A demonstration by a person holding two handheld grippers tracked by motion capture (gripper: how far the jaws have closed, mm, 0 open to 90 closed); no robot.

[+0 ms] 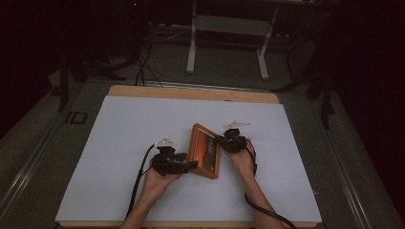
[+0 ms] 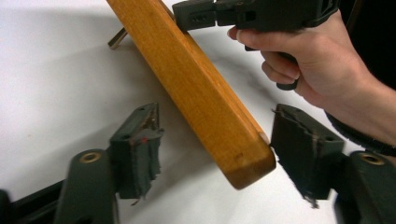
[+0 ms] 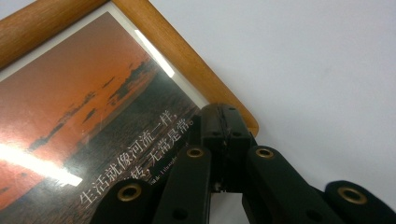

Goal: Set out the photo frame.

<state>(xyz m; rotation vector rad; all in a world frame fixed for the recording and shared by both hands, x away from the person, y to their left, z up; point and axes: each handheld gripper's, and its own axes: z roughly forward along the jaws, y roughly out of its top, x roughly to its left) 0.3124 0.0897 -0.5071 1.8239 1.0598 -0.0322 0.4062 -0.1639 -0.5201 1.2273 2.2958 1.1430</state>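
R gripper shut on frame, sunset pic

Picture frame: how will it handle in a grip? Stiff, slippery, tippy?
The picture frame is probably stiff: thick wooden rails. Its glossy front throws glare, so likely glazed and fragile if dropped. The wood looks smooth and rounded, so pads may slip. It stands tilted, the right gripper shut on one corner, and seems apt to tip if released.

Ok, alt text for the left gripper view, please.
An orange-brown wooden picture frame slants between the left gripper's open black jaws, over a white table cover. Beyond, a hand holds the right gripper at the frame's far edge.
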